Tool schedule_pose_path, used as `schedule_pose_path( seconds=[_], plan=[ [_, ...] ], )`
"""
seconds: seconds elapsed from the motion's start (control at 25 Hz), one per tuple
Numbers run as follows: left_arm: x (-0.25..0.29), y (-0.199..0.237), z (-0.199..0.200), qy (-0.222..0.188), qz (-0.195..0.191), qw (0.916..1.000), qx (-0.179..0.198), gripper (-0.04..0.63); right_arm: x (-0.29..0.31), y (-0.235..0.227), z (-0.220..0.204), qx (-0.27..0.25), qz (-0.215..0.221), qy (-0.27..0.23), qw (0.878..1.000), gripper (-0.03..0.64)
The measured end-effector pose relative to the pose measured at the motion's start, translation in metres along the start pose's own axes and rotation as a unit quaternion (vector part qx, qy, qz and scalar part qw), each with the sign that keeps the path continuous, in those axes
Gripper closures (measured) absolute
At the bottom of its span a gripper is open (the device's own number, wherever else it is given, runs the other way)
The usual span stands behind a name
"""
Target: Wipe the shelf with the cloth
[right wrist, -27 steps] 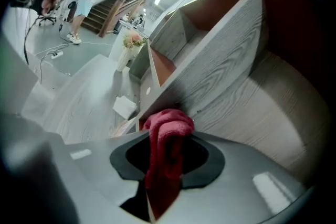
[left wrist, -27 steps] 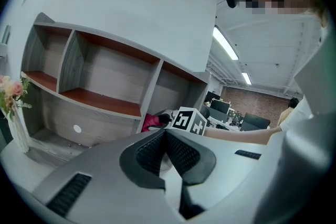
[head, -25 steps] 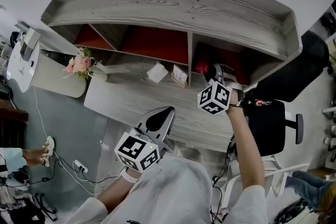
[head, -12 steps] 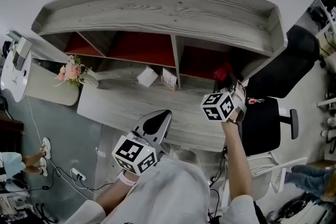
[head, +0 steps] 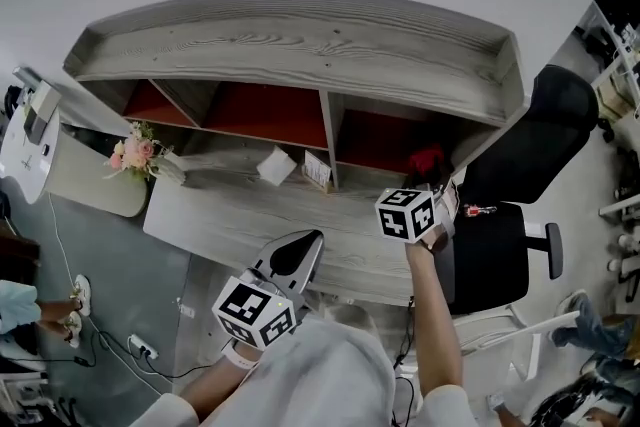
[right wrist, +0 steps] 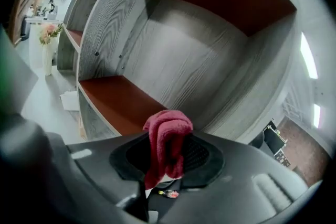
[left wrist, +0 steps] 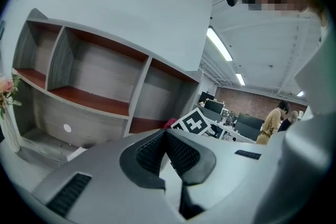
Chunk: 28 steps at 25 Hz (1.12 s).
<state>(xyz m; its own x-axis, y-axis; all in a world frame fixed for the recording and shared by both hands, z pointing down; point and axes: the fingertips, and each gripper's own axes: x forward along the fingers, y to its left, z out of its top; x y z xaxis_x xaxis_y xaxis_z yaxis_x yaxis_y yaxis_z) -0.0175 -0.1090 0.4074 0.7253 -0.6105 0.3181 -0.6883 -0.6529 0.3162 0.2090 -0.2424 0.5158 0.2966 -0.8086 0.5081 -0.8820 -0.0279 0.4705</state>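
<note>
- Two fingers (right wrist: 203, 157) of the right gripper (head: 436, 183) are closed on the dark red cloth (right wrist: 168, 131), which stands up bunched between them.
- Cloth and gripper are at the opening of the right compartment (right wrist: 118, 102) of the shelf (head: 300, 40); I cannot tell if the cloth touches the red-brown board.
- Fingers of the left gripper (left wrist: 165, 136) are pressed together with nothing between them; it hangs low, at the front edge of the counter (head: 230, 215), well apart from the shelf.
- Some pink flowers (head: 133, 152) stand at the counter's left end.
</note>
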Motion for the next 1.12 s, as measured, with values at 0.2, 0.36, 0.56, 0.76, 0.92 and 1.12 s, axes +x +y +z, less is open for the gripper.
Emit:
schedule_pose_path(
  seconds=[0.2,0.36,0.56,0.76,0.92,1.12],
  plan=[
    [-0.001,0.003,-0.001,-0.001,0.002,1.0,-0.004,0.589,0.012,0.008,0.01,-0.043,0.019,0.022,0.999,0.488],
    [-0.001,0.003,-0.003,0.0,-0.001,1.0,-0.006,0.589,0.019,0.006,0.015,0.004,0.032,0.03,0.999,0.488],
    [-0.004,0.01,0.0,-0.002,0.005,1.0,-0.006,0.589,0.009,-0.003,0.012,0.11,0.022,0.015,0.994,0.488],
    [-0.006,0.017,0.001,-0.003,0.011,0.9999,-0.009,0.589,-0.008,-0.012,-0.002,0.197,0.015,0.011,0.98,0.488],
    [-0.002,0.013,0.0,0.0,0.002,1.0,-0.008,0.589,-0.017,-0.025,-0.014,0.306,0.013,0.005,0.952,0.488],
    [0.001,0.007,0.002,0.001,-0.007,1.0,-0.003,0.589,-0.022,-0.034,-0.014,0.474,0.033,-0.029,0.879,0.488]
  ],
)
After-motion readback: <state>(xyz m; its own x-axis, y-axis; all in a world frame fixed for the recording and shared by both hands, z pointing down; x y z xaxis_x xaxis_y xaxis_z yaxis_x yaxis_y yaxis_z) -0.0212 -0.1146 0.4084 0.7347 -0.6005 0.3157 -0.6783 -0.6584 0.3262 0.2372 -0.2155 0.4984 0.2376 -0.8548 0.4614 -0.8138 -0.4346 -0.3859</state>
